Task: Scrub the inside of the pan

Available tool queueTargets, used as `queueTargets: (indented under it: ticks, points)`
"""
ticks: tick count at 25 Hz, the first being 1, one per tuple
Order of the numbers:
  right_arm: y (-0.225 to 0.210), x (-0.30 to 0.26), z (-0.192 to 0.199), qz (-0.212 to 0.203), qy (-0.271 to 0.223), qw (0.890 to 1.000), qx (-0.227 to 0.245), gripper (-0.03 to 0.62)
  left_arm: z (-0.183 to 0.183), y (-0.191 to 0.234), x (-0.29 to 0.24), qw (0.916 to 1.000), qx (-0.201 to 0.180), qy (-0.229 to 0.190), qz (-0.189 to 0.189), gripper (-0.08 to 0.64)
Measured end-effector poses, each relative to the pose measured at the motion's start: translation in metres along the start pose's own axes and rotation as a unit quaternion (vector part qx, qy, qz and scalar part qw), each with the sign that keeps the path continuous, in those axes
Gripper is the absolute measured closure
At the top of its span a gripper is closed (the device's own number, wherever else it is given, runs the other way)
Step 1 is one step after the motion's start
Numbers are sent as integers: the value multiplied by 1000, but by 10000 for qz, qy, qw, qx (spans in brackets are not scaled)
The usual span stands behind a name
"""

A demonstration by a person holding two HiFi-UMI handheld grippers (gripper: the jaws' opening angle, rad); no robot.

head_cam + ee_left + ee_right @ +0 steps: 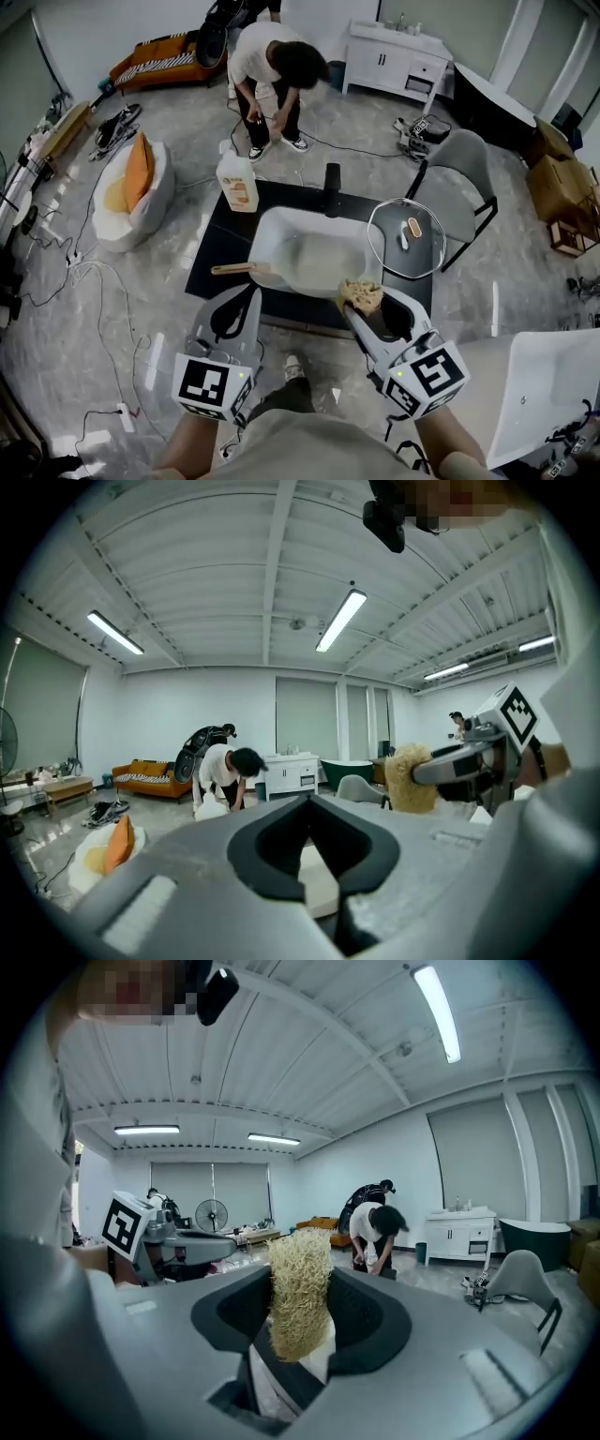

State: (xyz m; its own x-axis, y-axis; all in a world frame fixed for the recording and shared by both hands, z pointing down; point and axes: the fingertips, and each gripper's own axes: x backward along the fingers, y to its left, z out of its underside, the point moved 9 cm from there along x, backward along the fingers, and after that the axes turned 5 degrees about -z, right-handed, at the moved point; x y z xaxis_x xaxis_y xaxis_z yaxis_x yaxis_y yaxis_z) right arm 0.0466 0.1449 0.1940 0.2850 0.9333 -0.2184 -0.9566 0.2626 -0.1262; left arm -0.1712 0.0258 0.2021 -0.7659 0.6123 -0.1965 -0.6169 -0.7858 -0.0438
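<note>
Grey marble floor, orange sofa, white cabinet.

Both grippers forward, side by side, pointing slightly down.
Closed and empty: left gripper; right gripper clamped on scrubber.

Cannot tell what the wooden handle joins inside the pale basin. Buries the jaw tips of the right gripper under the scrubber. Too small to name, two bits on the round glass top at far right; cut by the right edge, a white tub.
</note>
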Motion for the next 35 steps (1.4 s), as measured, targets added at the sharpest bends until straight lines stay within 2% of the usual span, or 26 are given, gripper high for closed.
queueTargets:
  ticks: [9, 17, 24, 28, 33, 35]
  points:
    - [-28, -73, -21, 215, 115, 9997, -14, 411, 1, 62, -55, 9997, -26, 151, 192, 558]
    - [-50, -87, -22, 361, 188, 9991, -100, 410, 2, 75, -68, 9997, 31, 198, 137, 558]
    - [-73, -87, -20, -85, 315, 9994, -61, 410, -3, 60, -73, 9993, -196, 322, 37, 558]
    - [-91, -91, -17, -297, 414, 9987, -45, 410, 0, 51, -83, 9990, -70, 435, -39, 558]
    - [-114, -96, -7, -416, 568, 9970, -334, 410, 1, 50, -101, 9976, -78, 686, -67, 554]
    - [-122, -99, -5, -477, 654, 9961, -356, 410, 1, 51, -109, 9967, -97, 796, -132, 487]
